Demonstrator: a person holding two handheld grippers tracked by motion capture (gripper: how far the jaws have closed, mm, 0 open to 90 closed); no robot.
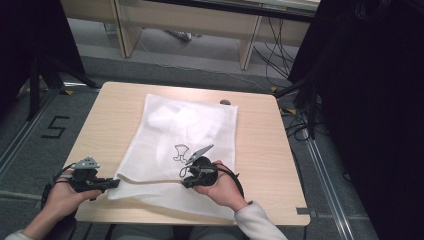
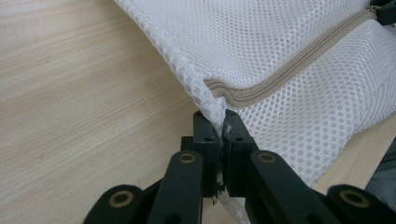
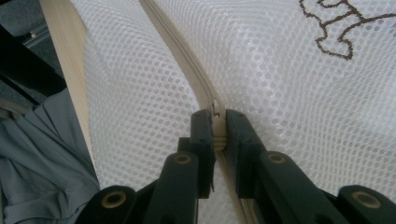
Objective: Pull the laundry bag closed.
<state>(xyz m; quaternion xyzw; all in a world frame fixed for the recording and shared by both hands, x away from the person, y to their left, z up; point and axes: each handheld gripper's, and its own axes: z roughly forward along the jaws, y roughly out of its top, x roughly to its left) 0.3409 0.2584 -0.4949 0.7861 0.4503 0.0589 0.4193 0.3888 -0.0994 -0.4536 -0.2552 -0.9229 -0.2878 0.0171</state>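
A white mesh bag (image 1: 185, 130) lies flat on the wooden table (image 1: 265, 150). A beige zipper (image 1: 150, 181) runs along its near edge. My left gripper (image 1: 114, 183) is shut on the bag's near left corner, where the zipper (image 2: 299, 65) ends; mesh (image 2: 280, 37) is pinched between its jaws (image 2: 218, 122). My right gripper (image 1: 186, 183) sits farther right on the same edge. Its jaws (image 3: 215, 119) are shut on the zipper slider (image 3: 217, 108), and the zipper tape (image 3: 177, 42) runs away from it. A brown outline print (image 1: 181, 151) marks the mesh beside it.
A small dark object (image 1: 225, 102) sits at the table's far edge. Black stands (image 1: 40, 75) and cables (image 1: 295, 115) flank the table on the floor. Wooden furniture legs (image 1: 127, 35) stand beyond. A grey garment (image 3: 37, 154) hangs below the near table edge.
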